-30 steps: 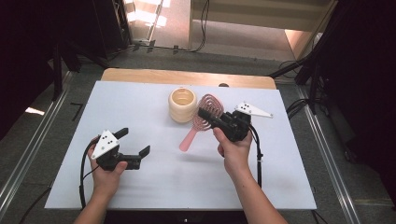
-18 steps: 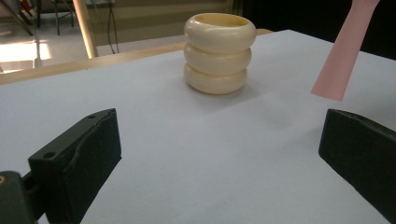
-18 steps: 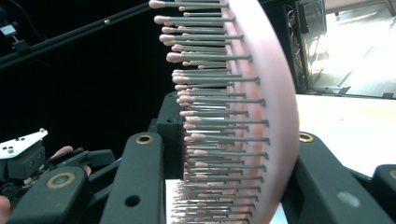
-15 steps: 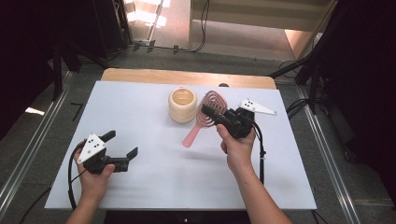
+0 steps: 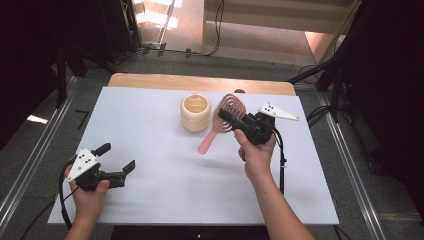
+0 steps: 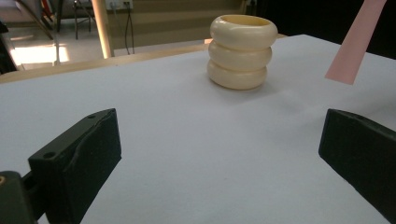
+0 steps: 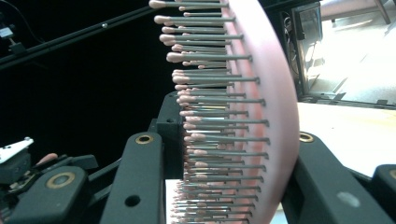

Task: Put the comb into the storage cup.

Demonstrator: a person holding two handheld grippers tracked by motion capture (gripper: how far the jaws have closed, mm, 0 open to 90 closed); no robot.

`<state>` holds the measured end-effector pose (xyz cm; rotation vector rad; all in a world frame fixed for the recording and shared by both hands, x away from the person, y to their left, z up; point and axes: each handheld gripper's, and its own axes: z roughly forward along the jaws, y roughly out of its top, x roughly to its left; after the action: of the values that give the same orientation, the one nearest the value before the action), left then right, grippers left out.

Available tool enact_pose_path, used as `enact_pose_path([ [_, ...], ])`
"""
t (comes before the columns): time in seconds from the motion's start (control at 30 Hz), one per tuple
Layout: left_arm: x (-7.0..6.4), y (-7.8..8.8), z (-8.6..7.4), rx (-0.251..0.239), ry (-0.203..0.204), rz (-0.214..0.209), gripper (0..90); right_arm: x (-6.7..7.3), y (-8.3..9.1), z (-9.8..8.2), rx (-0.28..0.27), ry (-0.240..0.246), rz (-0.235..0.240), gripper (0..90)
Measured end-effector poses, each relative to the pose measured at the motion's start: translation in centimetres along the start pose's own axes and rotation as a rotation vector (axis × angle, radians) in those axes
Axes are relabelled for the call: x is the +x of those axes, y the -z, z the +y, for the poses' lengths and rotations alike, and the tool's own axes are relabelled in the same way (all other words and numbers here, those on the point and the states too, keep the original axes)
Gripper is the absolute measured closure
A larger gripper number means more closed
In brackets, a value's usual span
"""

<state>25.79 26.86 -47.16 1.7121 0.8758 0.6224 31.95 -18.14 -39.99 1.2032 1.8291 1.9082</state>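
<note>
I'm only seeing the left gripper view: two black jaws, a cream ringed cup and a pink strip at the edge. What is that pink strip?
Observer: It's the handle of a pink hairbrush, seen whole in the high view.
Operator: Is it just lying on the table?
Observer: No. The right gripper is shut on its head, handle hanging down toward the white table.
Operator: How exactly is it pinched?
Observer: The right gripper view shows one jaw against the bristles, the other on the smooth back.
</note>
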Motion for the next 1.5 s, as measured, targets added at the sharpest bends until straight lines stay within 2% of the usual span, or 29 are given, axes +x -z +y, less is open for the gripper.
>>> enact_pose_path([
  [0.13,0.3,0.2,-0.2,0.004,-0.002,0.006,0.0,-0.3,0.0,0.0,-0.001,-0.005,-0.004,61.7],
  [0.2,0.6,0.4,-0.4,0.002,0.015,0.004,0.0,-0.5,0.0,0.0,0.000,-0.004,-0.008,61.7],
  [0.43,0.9,0.6,-0.5,-0.008,0.033,0.003,0.0,-0.8,-0.3,0.3,-0.004,-0.009,-0.007,61.7],
  [0.8,1.4,0.7,-0.8,-0.008,0.050,0.011,0.0,-0.8,-0.8,1.2,-0.014,0.007,0.000,61.8],
  [1.5,1.2,0.6,-0.9,-0.009,0.048,0.004,0.0,-1.4,-1.4,3.3,-0.042,0.026,-0.005,61.8],
])
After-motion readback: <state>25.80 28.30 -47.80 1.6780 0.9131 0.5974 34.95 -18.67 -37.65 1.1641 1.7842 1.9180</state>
